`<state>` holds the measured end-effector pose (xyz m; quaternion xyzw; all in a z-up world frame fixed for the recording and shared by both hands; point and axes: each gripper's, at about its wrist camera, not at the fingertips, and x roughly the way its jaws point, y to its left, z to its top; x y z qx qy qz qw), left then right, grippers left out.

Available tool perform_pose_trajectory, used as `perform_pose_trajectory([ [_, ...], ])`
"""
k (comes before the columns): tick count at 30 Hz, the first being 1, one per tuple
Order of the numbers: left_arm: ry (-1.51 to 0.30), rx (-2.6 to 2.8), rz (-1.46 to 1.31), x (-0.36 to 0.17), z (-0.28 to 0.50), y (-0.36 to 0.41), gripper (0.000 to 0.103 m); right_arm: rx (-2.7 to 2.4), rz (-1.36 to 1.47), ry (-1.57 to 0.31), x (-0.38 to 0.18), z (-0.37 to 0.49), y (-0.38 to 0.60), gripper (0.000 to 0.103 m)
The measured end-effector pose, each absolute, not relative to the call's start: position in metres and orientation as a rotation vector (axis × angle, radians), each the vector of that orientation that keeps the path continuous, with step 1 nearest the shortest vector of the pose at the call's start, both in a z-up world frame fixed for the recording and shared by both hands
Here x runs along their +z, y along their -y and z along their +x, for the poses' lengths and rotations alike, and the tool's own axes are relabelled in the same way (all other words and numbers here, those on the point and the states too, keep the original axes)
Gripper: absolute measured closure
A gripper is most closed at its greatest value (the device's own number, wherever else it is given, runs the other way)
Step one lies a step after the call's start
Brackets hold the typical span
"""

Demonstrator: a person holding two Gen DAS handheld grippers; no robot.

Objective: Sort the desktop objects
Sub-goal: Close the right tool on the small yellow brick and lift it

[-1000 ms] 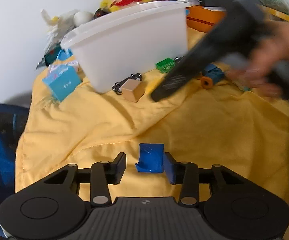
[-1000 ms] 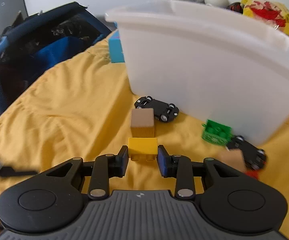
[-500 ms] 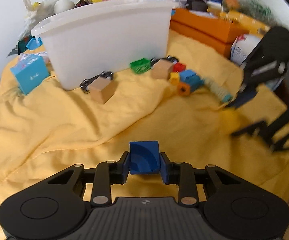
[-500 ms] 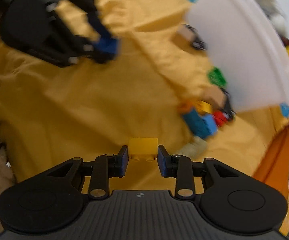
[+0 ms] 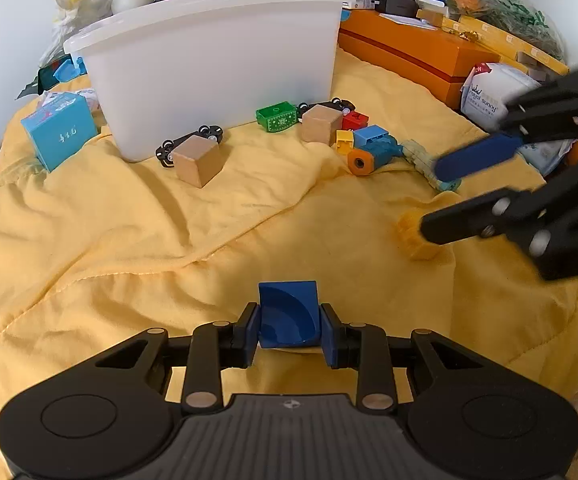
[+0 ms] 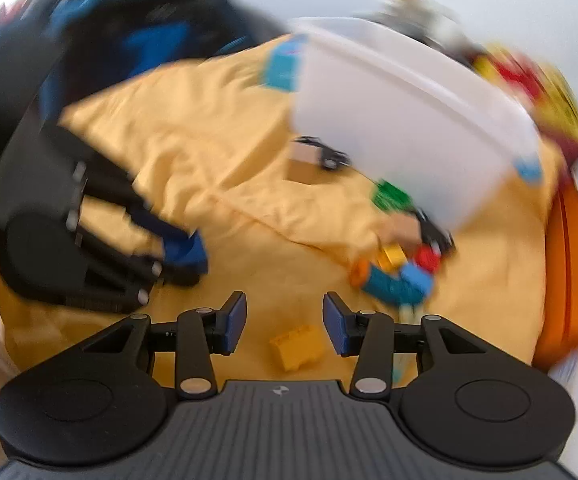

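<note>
My left gripper is shut on a blue curved block just above the yellow cloth. My right gripper is open; a yellow brick lies loose on the cloth between its fingers. In the left wrist view the right gripper is at the right, with the yellow brick under it. A white bin stands at the back. Two wooden cubes, toy cars, a green brick and a blue, red and yellow pile lie before it.
A light-blue box sits left of the bin. An orange box and a white packet lie at the right, with clutter behind. A dark blue bag is beyond the cloth's far edge.
My right gripper has opened and let go of the yellow brick, which now lies on the cloth. My left gripper still holds the blue block and has barely moved.
</note>
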<state>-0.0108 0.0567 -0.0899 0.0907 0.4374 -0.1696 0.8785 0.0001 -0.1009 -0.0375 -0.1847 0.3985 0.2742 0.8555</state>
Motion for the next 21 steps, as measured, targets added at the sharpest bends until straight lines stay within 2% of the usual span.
perform_pose_trajectory([
  [6, -0.908, -0.346, 0.2, -0.089, -0.013, -0.054, 0.068, 0.445, 0.062, -0.941, -0.042, 0.009, 0.141, 0.067],
  [16, -0.913, -0.353, 0.207, -0.088, -0.017, -0.053, 0.069, 0.349, 0.057, -1.019, -0.064, 0.017, 0.13, 0.067],
  [19, -0.916, -0.351, 0.207, -0.088, -0.018, -0.054, 0.069, 0.306, 0.177, -1.05, -0.07, 0.023, 0.143, 0.069],
  [21, -0.917, -0.352, 0.207, -0.088, -0.018, -0.055, 0.069, 0.291, 0.361, -1.032, -0.072, 0.022, 0.161, 0.069],
])
